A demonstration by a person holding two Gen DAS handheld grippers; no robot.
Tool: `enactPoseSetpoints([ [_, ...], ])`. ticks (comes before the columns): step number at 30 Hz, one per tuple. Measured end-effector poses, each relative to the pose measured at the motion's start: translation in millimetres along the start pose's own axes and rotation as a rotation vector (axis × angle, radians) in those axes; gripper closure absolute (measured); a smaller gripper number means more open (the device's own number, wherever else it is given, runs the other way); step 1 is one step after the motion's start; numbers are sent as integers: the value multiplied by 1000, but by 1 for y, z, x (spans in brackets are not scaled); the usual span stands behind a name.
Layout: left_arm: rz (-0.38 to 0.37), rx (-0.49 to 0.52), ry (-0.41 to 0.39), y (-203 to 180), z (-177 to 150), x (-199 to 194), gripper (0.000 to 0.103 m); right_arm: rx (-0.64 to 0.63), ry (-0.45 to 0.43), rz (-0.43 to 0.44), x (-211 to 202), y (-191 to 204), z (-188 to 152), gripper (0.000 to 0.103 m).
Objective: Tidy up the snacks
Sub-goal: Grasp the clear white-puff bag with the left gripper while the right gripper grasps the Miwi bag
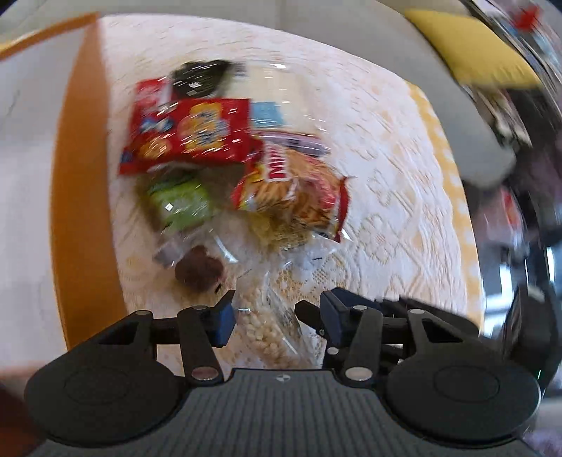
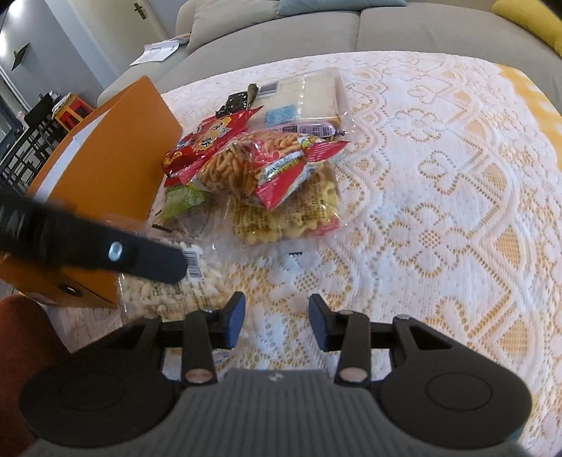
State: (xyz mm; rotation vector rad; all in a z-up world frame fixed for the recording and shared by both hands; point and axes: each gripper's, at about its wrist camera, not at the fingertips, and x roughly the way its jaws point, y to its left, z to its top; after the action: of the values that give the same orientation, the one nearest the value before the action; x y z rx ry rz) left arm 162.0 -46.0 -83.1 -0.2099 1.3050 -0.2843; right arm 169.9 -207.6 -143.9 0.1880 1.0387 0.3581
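A pile of snack bags lies on a lace tablecloth (image 2: 439, 197). It holds a red bag (image 1: 196, 137), a bag of fried sticks (image 2: 253, 168), a green bag (image 1: 179, 200), a yellow crinkle-snack bag (image 2: 291, 214), a pale cracker pack (image 2: 309, 95) and a clear bag of white puffed bits (image 1: 263, 330). My left gripper (image 1: 270, 309) is open with the puffed-bits bag between its fingers; the view is blurred. It shows in the right wrist view as a dark finger (image 2: 154, 260) over that bag (image 2: 168, 291). My right gripper (image 2: 277, 316) is open and empty above the cloth.
An orange box (image 2: 116, 175) stands at the left of the pile. A grey sofa (image 2: 281, 31) runs behind the table with a yellow cushion (image 2: 530, 21). A brown snack (image 1: 200, 270) lies near the left gripper.
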Motion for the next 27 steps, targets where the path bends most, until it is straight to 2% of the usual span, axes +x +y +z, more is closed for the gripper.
enactPoseSetpoints([
  [4,48,-159,67,6,0,5,46,0,4,10,-3,0,-2,63],
  [5,54,-178,82,6,-1,7,46,-1,6,12,-3,0,-2,63],
  [6,59,-181,94,5,-2,11,50,-3,7,14,-3,0,-2,63],
  [7,76,-173,95,3,-4,11,65,-6,5,13,-4,1,-2,63],
  [10,88,-141,86,-3,-12,11,72,-18,-1,1,-7,1,-3,63],
  [15,104,-41,37,-22,-14,0,79,1,-25,5,-16,-4,-3,63],
  [21,159,59,-65,-32,-12,-27,81,-126,-137,-49,-36,11,1,62],
  [23,172,71,-98,-30,-9,-36,81,-190,-179,-81,-39,20,4,50],
  [27,197,81,-139,-23,0,-48,81,-346,-258,-147,-44,41,13,42],
])
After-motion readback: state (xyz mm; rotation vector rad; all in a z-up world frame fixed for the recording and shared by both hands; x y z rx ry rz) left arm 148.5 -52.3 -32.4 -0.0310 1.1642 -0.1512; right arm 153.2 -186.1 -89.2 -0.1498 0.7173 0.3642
